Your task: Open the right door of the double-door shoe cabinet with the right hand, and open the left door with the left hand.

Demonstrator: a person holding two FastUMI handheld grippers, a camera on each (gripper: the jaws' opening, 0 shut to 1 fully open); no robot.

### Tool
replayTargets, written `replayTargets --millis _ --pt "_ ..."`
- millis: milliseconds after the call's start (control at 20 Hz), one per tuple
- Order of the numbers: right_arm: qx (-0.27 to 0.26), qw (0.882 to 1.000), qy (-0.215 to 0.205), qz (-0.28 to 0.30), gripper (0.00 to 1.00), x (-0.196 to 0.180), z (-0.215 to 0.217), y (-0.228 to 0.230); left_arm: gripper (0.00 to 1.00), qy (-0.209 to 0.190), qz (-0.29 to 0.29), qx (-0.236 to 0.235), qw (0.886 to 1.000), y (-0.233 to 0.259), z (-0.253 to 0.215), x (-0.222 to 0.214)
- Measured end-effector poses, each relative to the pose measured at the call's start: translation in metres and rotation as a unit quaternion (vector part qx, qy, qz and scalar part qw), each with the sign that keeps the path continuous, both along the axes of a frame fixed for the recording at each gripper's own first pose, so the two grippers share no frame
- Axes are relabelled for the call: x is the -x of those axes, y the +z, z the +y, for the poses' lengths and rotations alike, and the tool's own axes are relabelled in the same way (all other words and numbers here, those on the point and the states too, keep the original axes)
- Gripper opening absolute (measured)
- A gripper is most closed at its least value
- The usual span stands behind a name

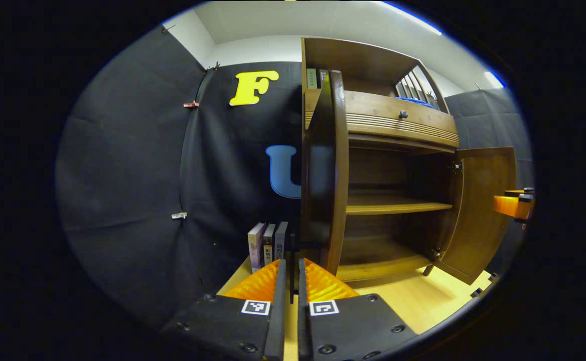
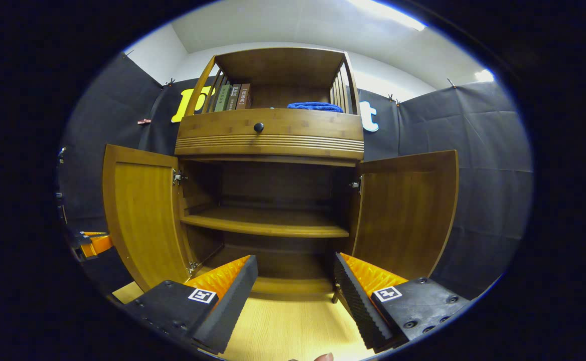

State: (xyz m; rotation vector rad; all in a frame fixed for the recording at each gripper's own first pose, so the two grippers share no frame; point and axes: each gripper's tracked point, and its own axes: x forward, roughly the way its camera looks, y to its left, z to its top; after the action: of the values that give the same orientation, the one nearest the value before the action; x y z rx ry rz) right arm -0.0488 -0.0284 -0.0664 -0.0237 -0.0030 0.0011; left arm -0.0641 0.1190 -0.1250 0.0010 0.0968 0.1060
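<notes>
While both doors are standing open, the shoe cabinet (image 2: 270, 150) is sitting at the desk's (image 2: 283, 326) far edge.
Left gripper view: the left gripper (image 1: 291, 281) is showing fingers nearly closed, empty, just before the left door's (image 1: 325, 170) edge. Right gripper view: the right gripper (image 2: 295, 291) is gaping wide, empty, facing the shelves between left door (image 2: 142, 215) and right door (image 2: 406, 210).

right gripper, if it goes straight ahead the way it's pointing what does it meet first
Probably the cabinet's bottom shelf edge: the right gripper, jaws open, aims between the two open doors into the lower compartment. Nothing shows in between, though depth is unclear.
</notes>
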Motion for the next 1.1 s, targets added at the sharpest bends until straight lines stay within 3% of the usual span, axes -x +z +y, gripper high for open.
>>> replayTargets --millis 100,350,550,800,1100 --pt "0.001 1.0 0.004 -0.005 0.98 -0.007 0.008 0.002 0.2 -0.001 -0.001 -0.005 1.0 0.005 -0.004 0.009" --pt "-0.001 1.0 0.021 0.01 0.96 -0.022 0.023 -0.005 0.31 -0.02 -0.011 0.002 1.0 0.017 -0.027 0.026" --pt "-0.001 1.0 0.029 0.01 0.98 -0.032 0.032 -0.003 0.55 -0.053 -0.006 0.019 0.998 0.017 -0.056 0.03" --pt "0.005 0.999 0.047 0.007 0.98 -0.032 0.046 0.0 1.0 -0.072 -0.007 0.024 0.997 0.022 -0.086 0.029" --pt "0.006 0.998 0.061 0.015 0.98 -0.027 0.058 -0.004 0.98 -0.091 -0.004 0.012 0.996 0.019 -0.113 0.021"
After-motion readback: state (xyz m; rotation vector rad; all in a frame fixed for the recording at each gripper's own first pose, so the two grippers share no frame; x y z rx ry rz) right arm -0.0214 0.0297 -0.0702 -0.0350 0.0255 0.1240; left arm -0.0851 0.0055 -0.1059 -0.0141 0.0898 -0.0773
